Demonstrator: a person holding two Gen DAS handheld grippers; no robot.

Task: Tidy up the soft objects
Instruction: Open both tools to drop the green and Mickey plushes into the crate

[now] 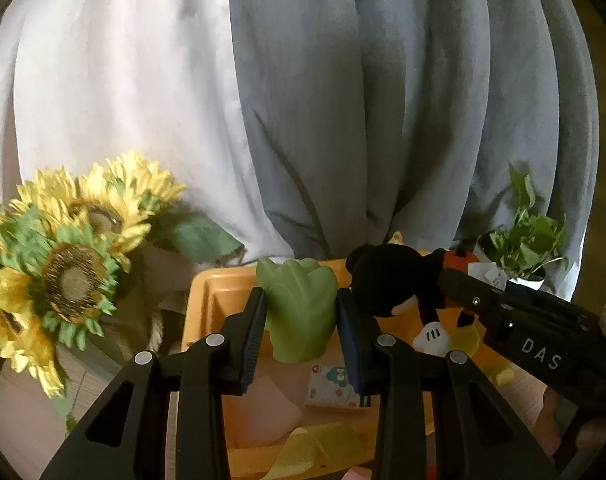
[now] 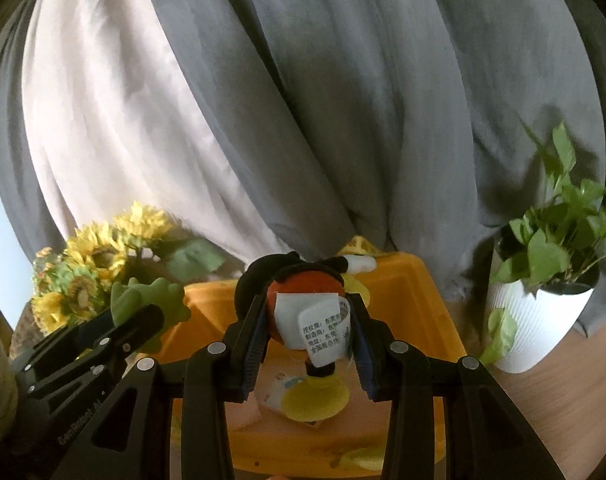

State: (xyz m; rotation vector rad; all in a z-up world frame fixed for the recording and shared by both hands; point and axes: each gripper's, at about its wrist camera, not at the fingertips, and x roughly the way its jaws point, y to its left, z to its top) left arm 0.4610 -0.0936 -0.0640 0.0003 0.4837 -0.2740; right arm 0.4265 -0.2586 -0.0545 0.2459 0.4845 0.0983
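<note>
Left gripper (image 1: 301,312) is clamping a green soft toy (image 1: 299,304) above the orange bin (image 1: 207,300). Right gripper (image 2: 309,320) is gripping a black plush mouse (image 2: 299,280) over that bin.

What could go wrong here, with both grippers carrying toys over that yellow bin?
The black mouse plush is clamped by its red body in the right gripper, limbs and paper tag dangling, so it might snag or twist loose. The green squishy toy in the left gripper is soft and could slip out. The grippers sit close together over the yellow bin and could bump.
</note>
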